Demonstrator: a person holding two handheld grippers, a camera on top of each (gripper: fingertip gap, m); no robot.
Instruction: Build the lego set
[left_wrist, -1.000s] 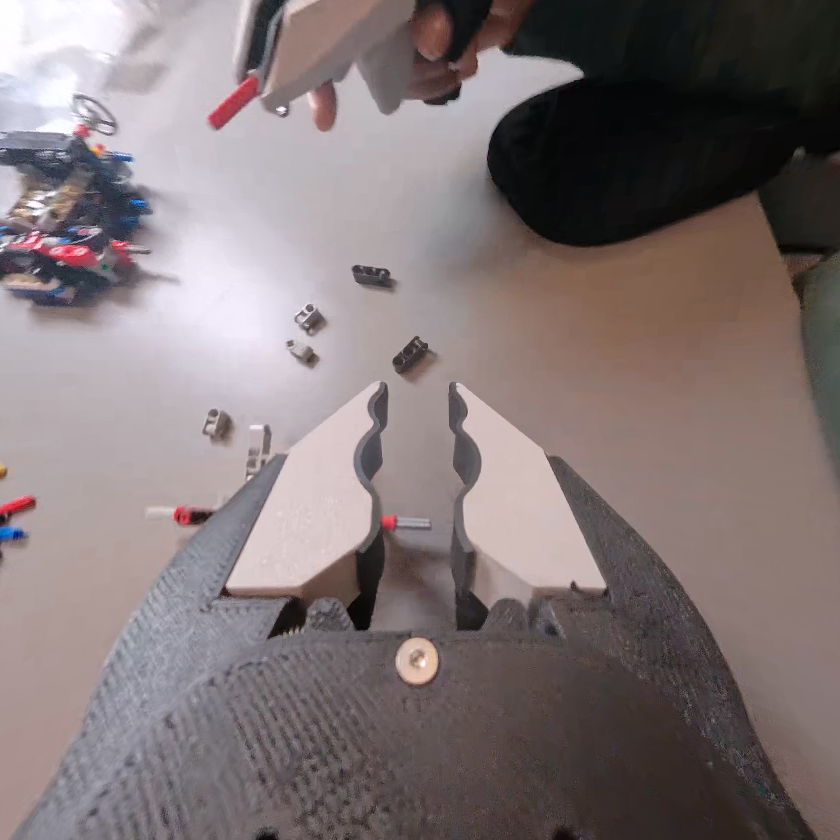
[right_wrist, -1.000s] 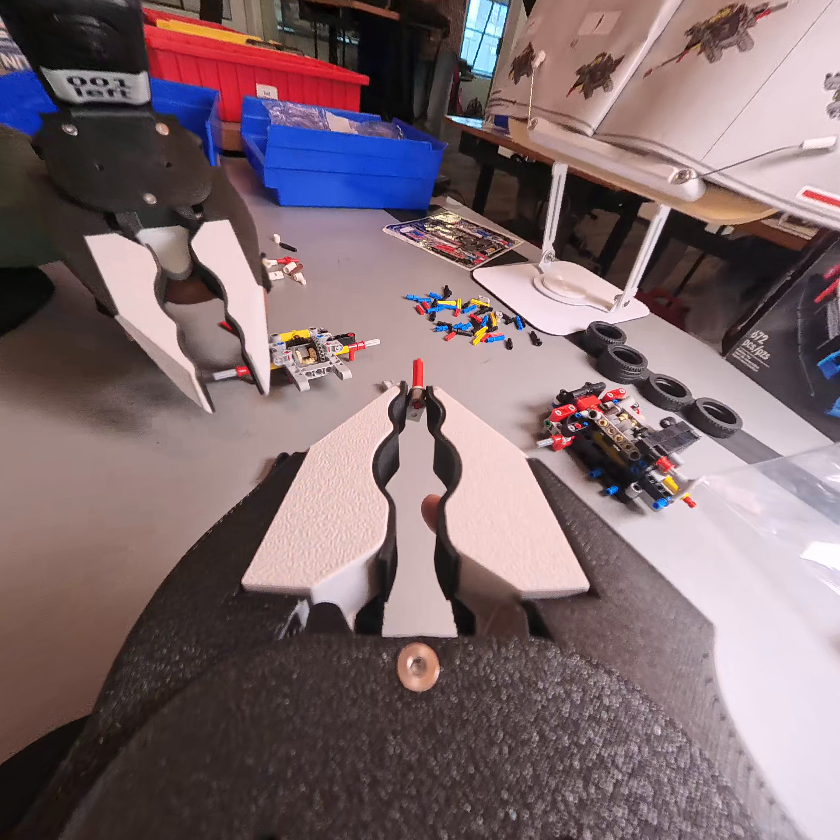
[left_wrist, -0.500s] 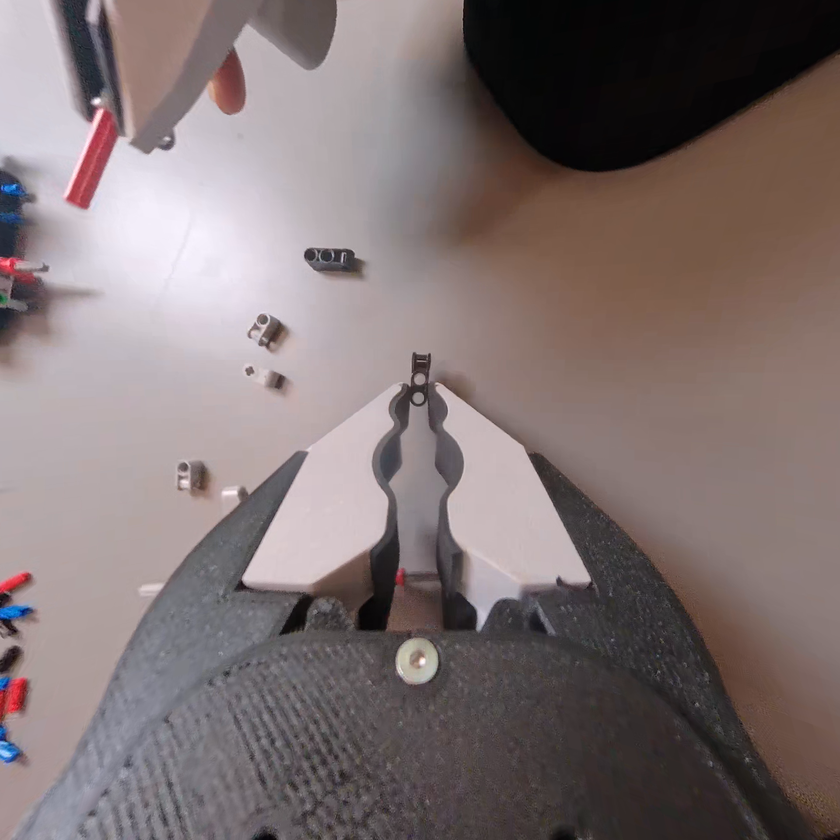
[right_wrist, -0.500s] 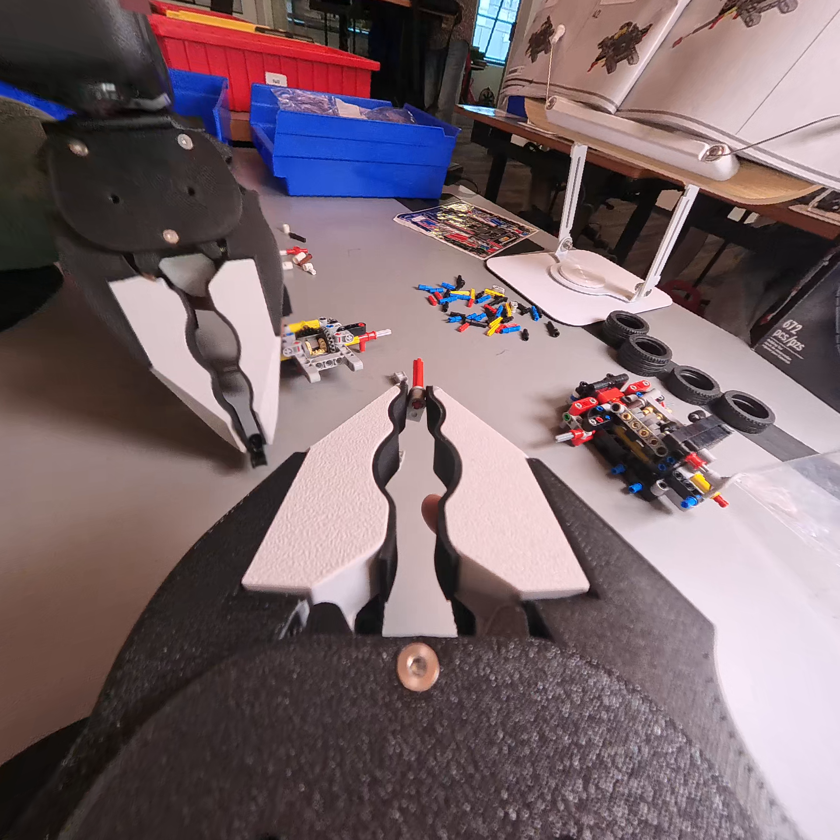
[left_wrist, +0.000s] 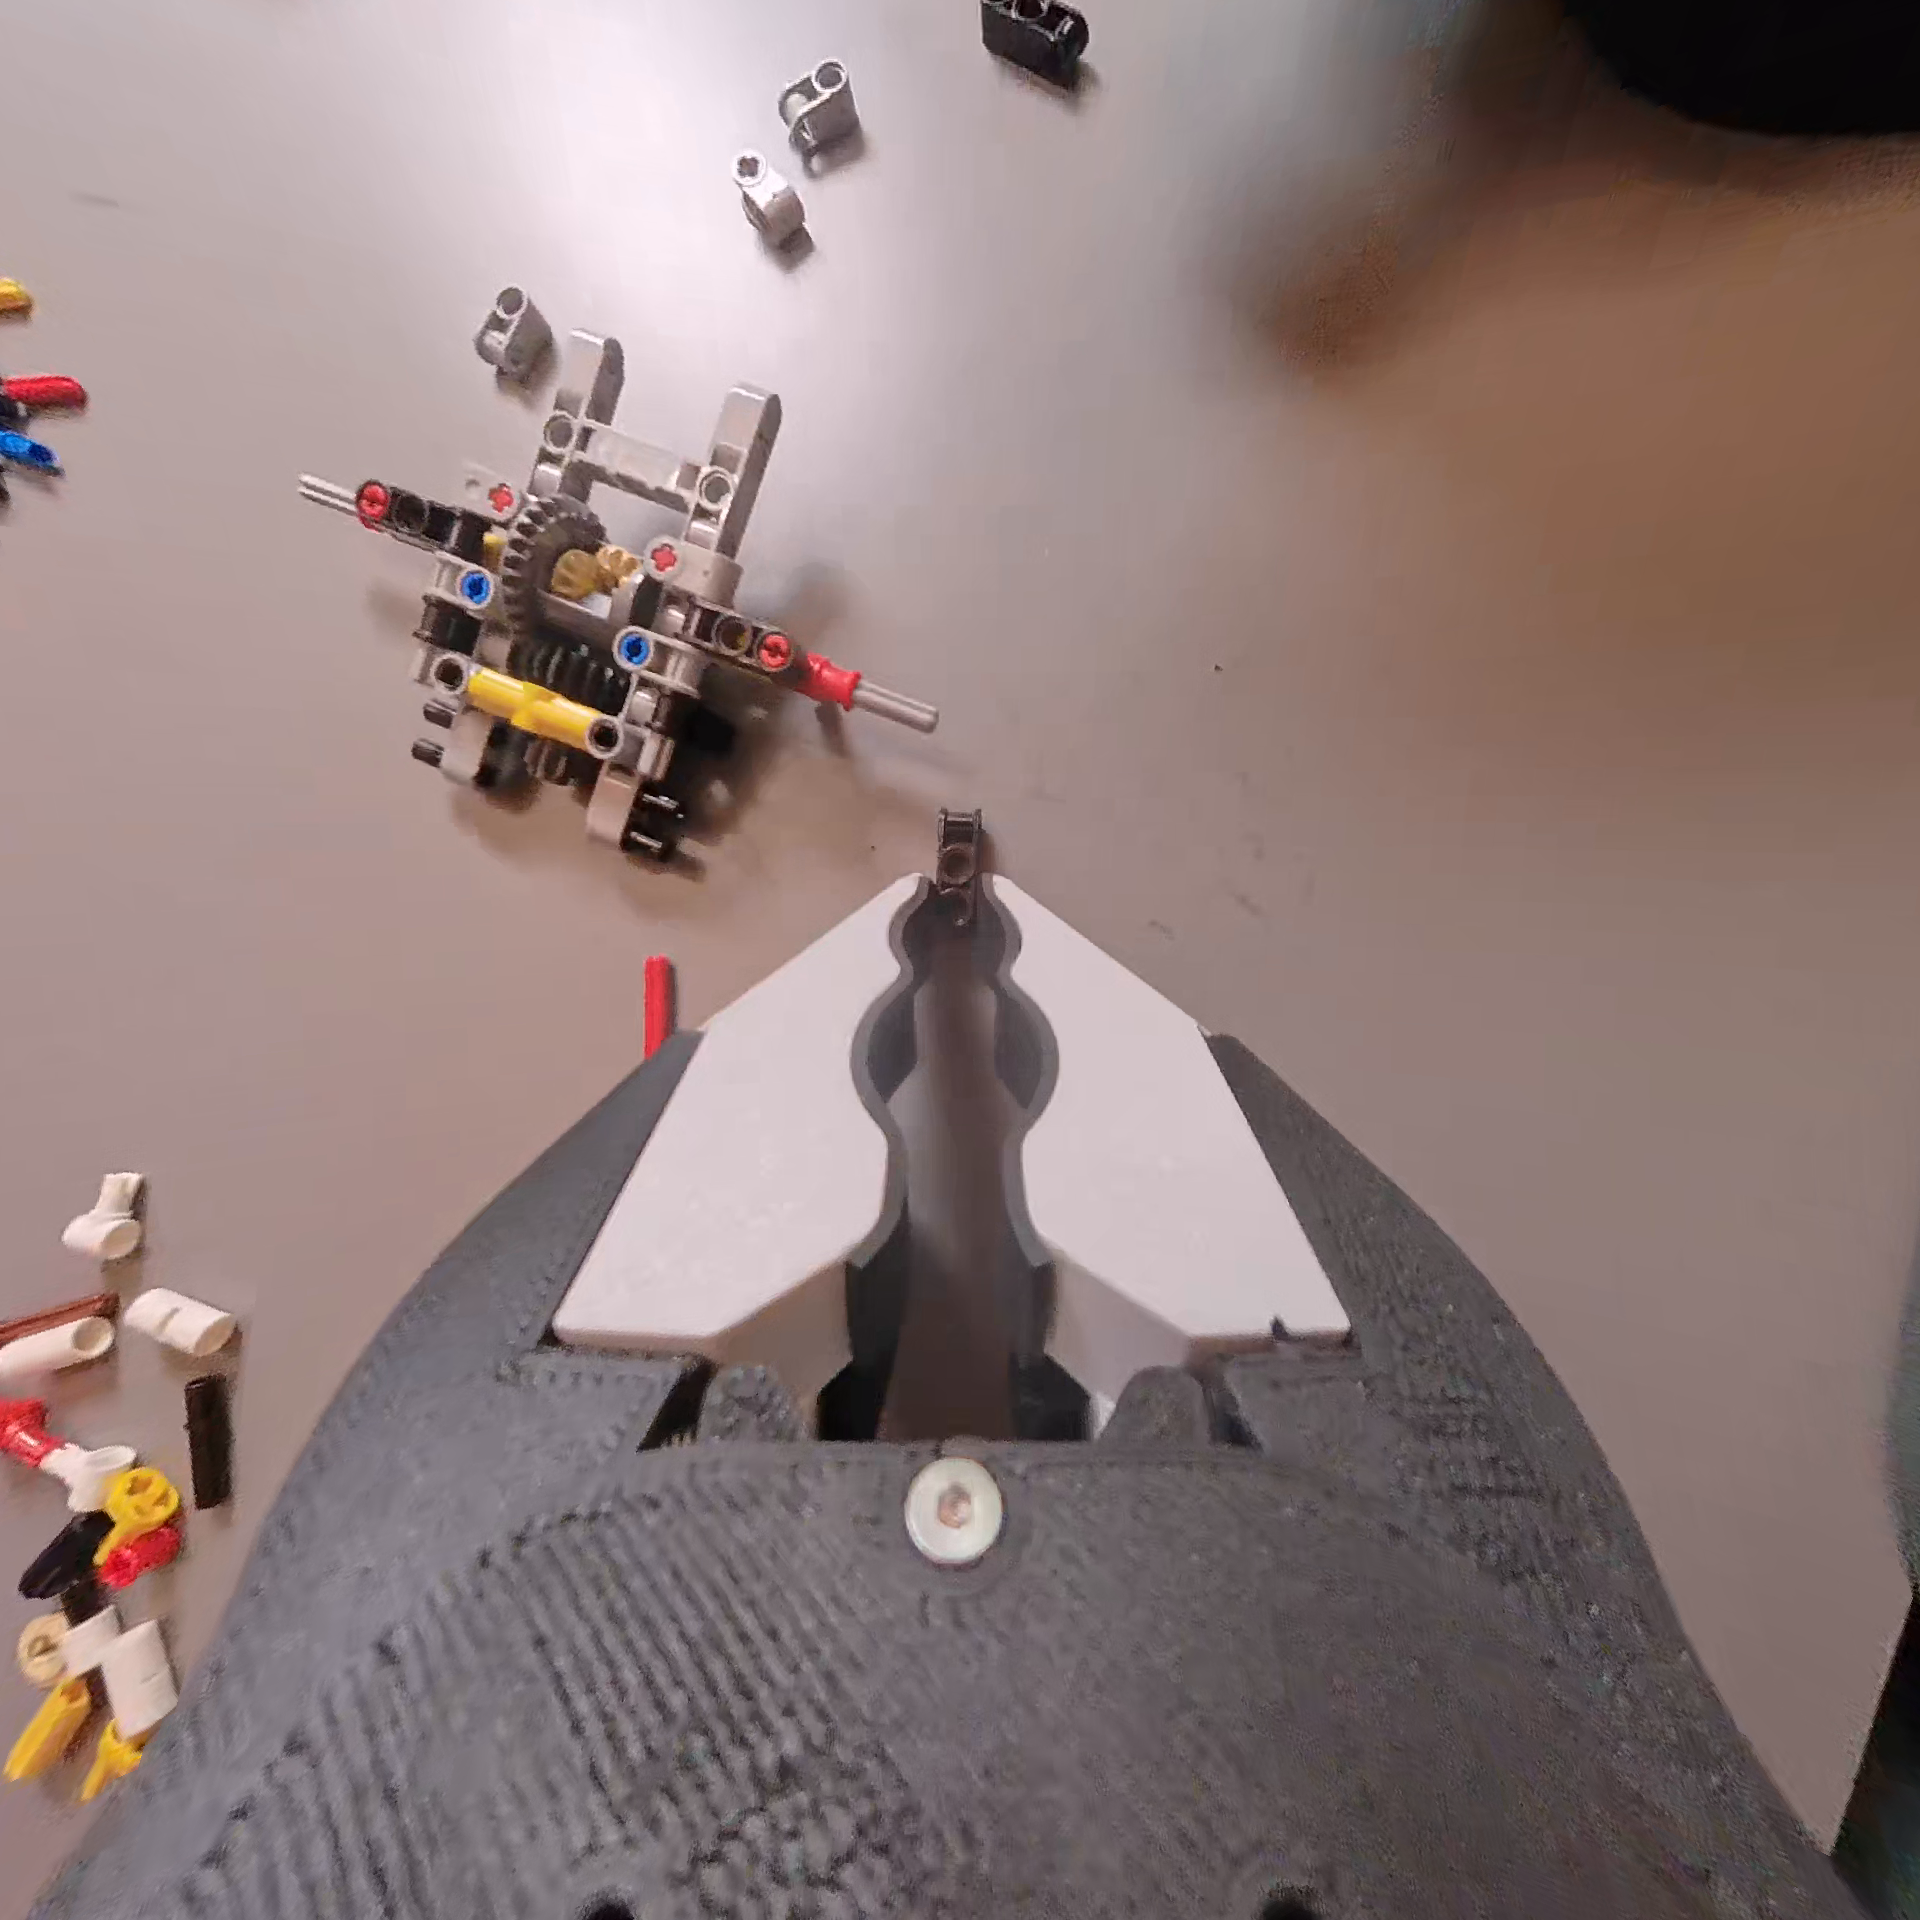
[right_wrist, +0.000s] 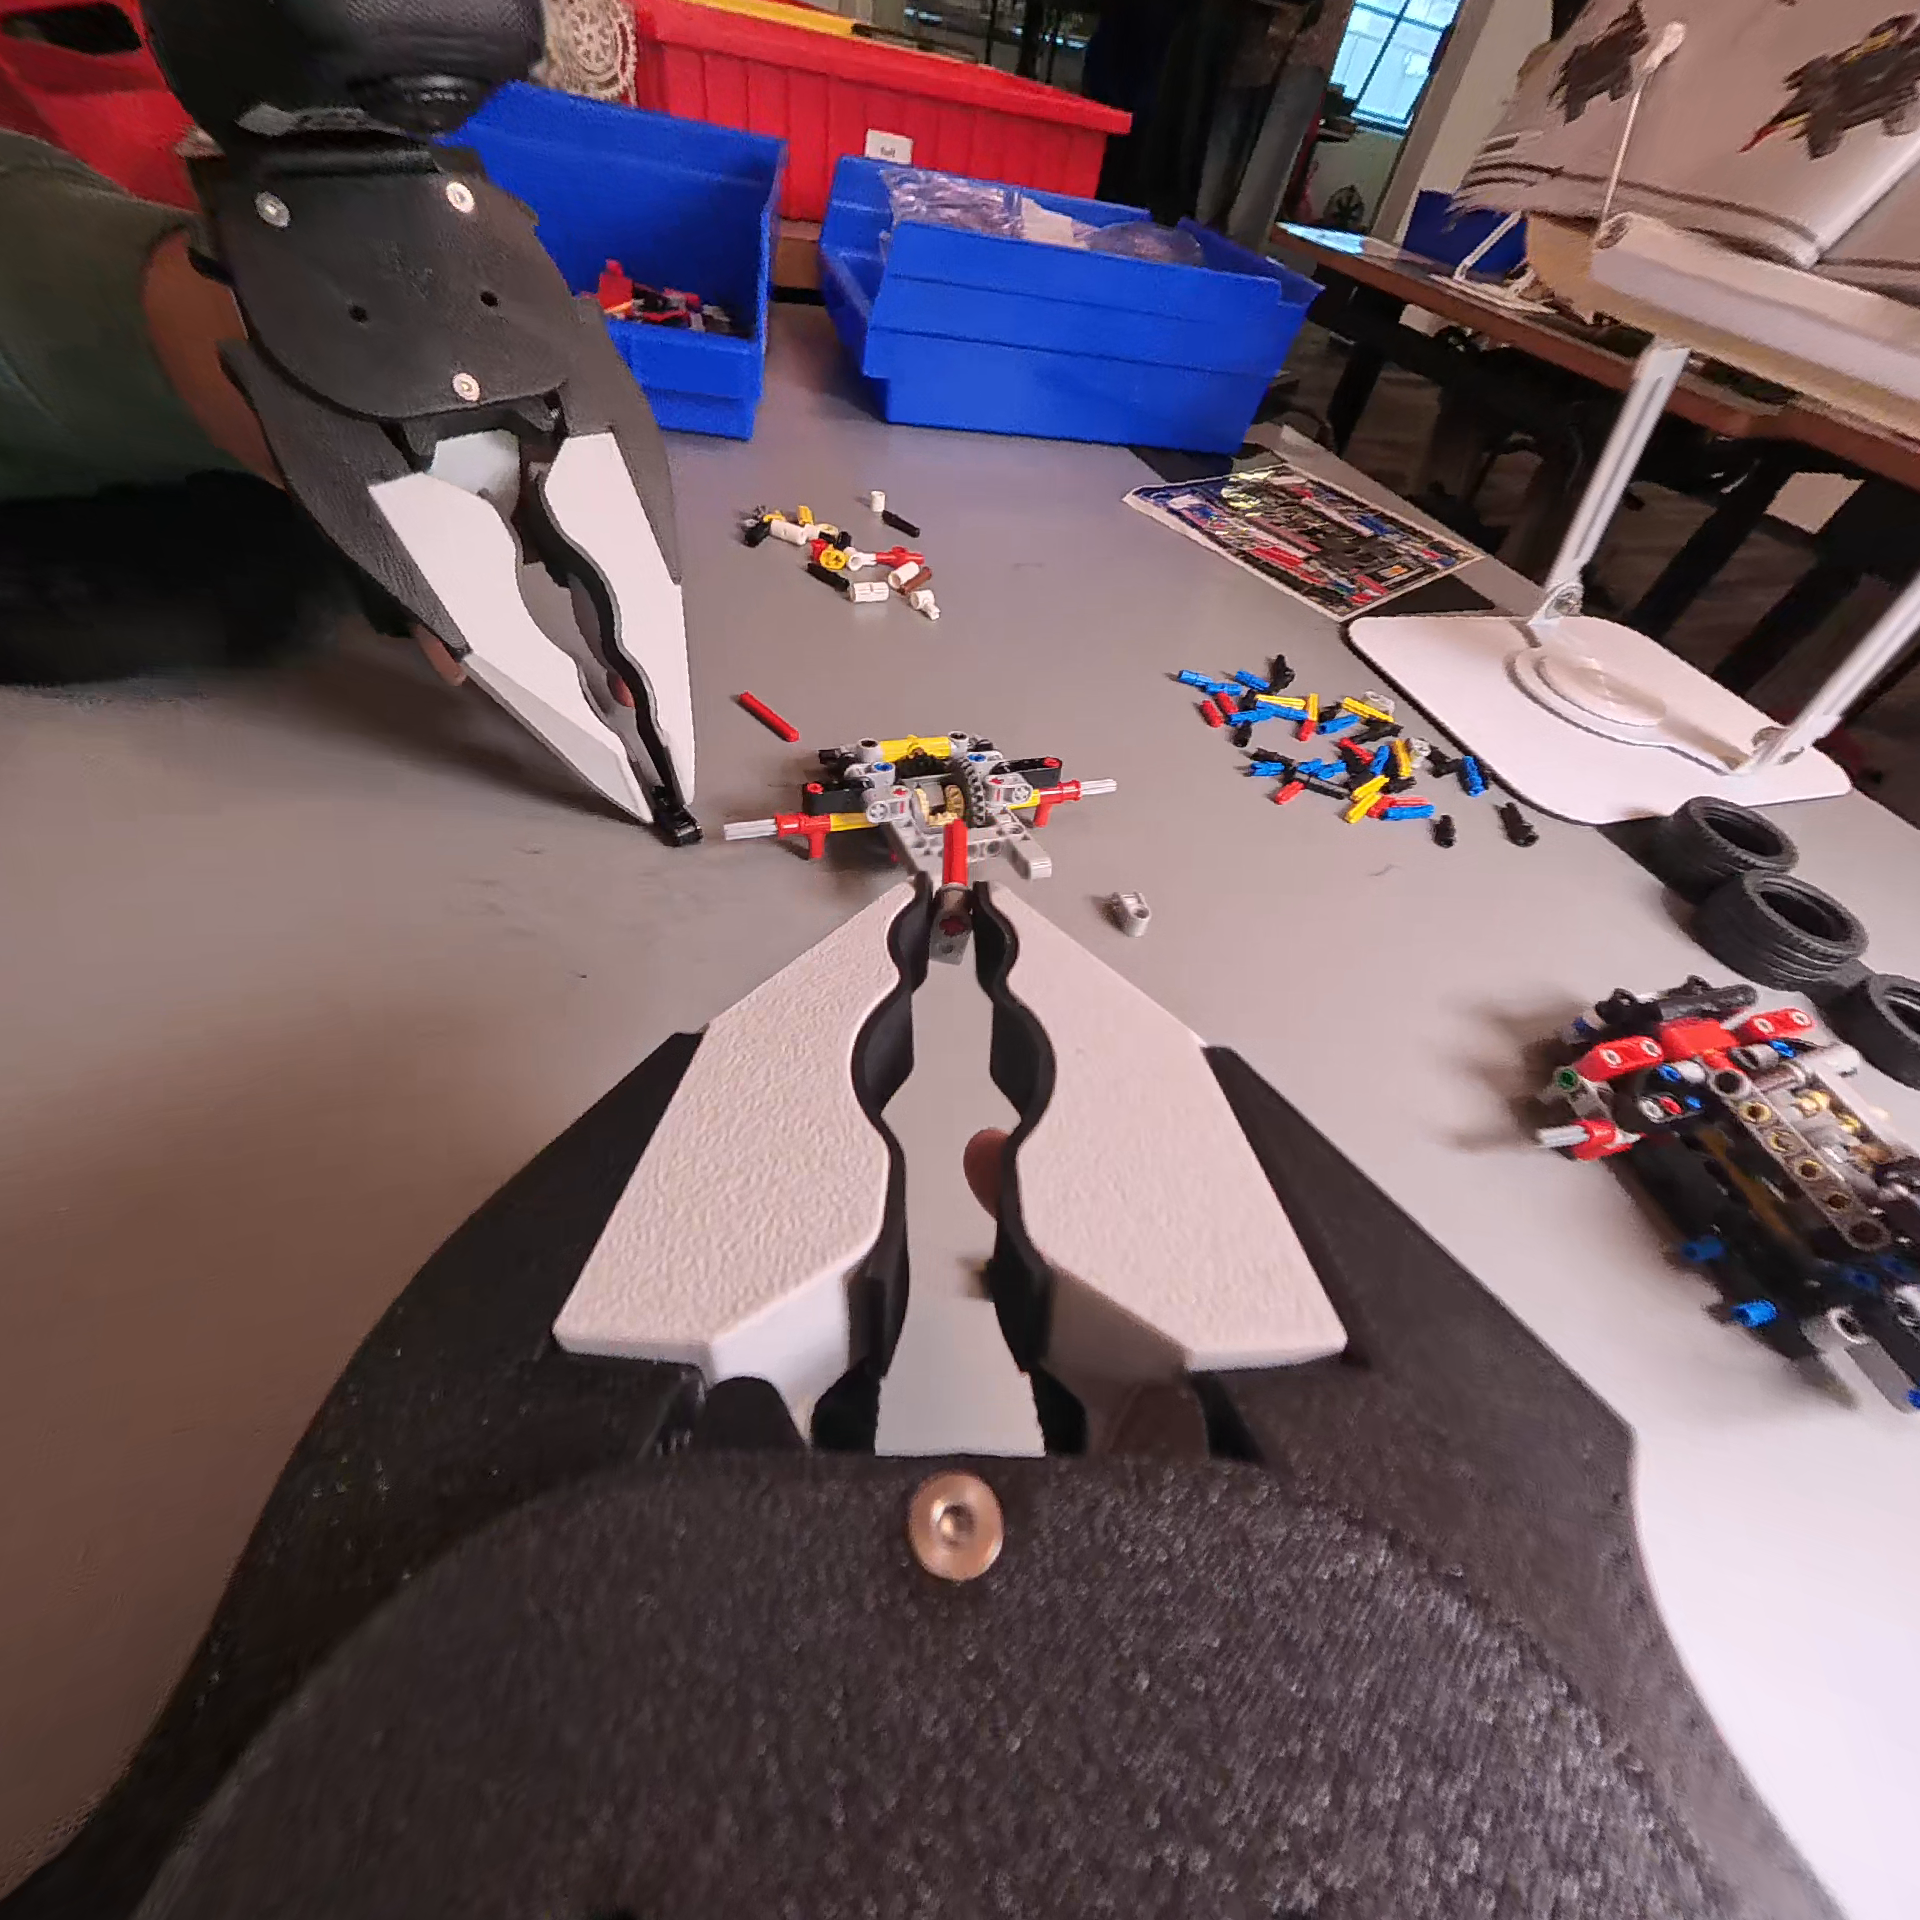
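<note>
Grey table (right_wrist: 312, 935), window (right_wrist: 1382, 62) behind

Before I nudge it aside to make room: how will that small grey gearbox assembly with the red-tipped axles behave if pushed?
The gearbox assembly would probably slide as one stiff block, since its beams look pinned together and it lies flat on the table. It looks light, so a soft push should do. The thin axles sticking out sideways may catch or slip if pushed there.

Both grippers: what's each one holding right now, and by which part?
Left gripper pinches a small black connector by its near end. Right gripper pinches a grey connector with a red axle sticking forward from it.
</note>
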